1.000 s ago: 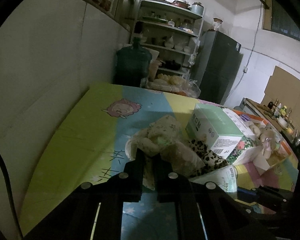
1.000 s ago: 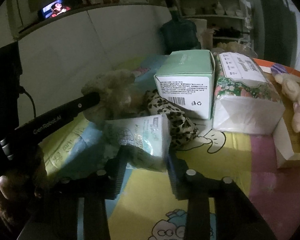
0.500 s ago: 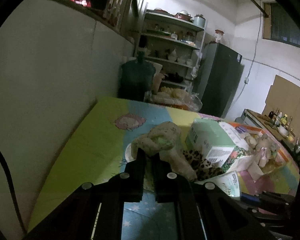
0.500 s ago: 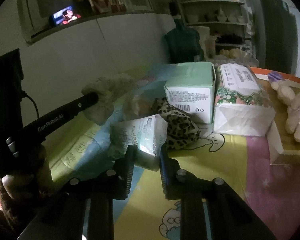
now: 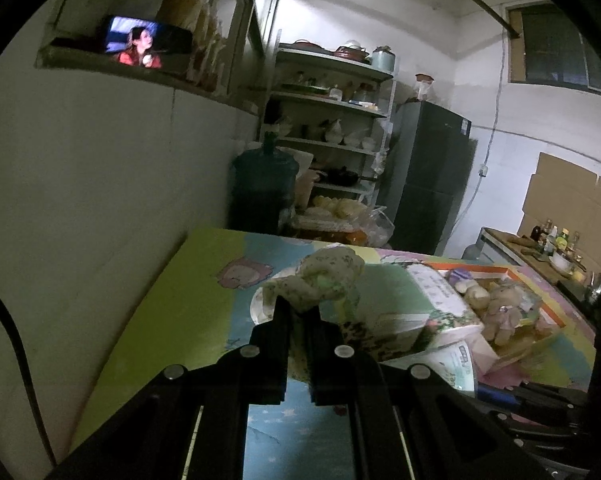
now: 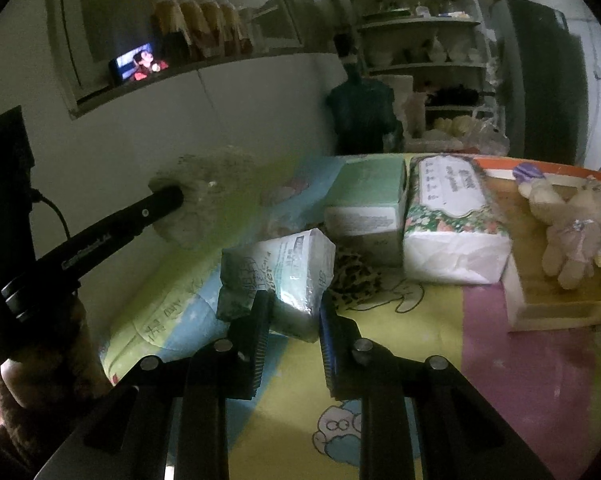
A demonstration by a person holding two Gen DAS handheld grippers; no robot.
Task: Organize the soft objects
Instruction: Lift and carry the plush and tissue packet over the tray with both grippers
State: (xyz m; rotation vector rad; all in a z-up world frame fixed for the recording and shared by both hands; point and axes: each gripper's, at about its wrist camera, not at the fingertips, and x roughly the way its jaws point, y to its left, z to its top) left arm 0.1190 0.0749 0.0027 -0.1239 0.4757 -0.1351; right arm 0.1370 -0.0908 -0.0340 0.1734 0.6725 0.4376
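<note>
Fuzzy grey-green, the lumpy plush toy (image 5: 324, 276) hangs clamped in the left gripper (image 5: 298, 312), above the cartoon-printed foam mat (image 6: 480, 380). The right gripper (image 6: 292, 312) squeezes a soft plastic-wrapped tissue pack (image 6: 278, 272) just beside the green cardboard box (image 6: 364, 200). Right of that box, a beige teddy bear (image 6: 568, 228) already lies in the shallow cardboard tray (image 6: 556, 312), so sorting looks partly done. Behind the box stand kitchen shelves (image 5: 332, 120) and a dark refrigerator (image 5: 432, 172).
</note>
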